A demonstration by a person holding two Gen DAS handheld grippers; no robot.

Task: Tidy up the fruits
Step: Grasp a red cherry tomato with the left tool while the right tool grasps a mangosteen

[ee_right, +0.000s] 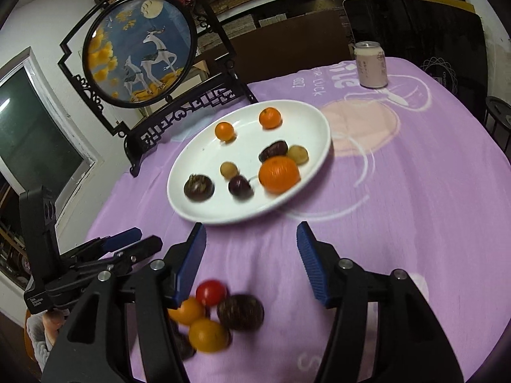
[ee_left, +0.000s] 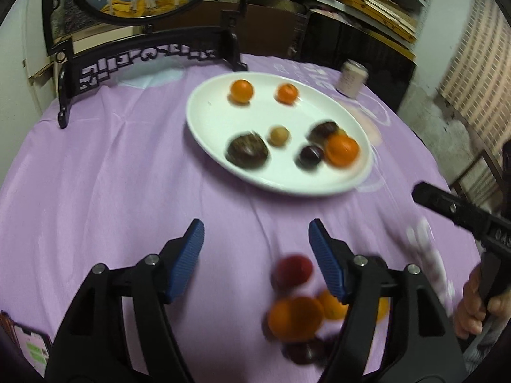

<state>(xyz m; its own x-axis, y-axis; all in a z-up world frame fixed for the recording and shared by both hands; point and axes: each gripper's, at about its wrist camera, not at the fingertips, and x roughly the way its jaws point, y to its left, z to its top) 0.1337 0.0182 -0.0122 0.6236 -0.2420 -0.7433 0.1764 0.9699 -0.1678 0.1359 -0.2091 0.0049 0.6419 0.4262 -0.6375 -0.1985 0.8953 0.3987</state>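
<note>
Partly done: several fruits already on the white plate (ee_right: 319,118). Small pile of loose fruits (ee_right: 217,316) left on the surface (ee_right: 399,191), near both. Left hand-held gripper (ee_left: 255,239) and right hand-held gripper (ee_right: 250,242) open, empty.

Plate (ee_right: 314,118): plain white. Tablecloth (ee_right: 415,191): lilac, white lettering, pale pink print. Far fruit on plate (ee_right: 270,118): orange. Near loose fruit (ee_right: 210,292): red. Can (ee_right: 370,65): pale pink. Round screen (ee_right: 140,48): black frame, blue ground, white deer. Gripper pads (ee_right: 191,263): blue, ribbed.
</note>
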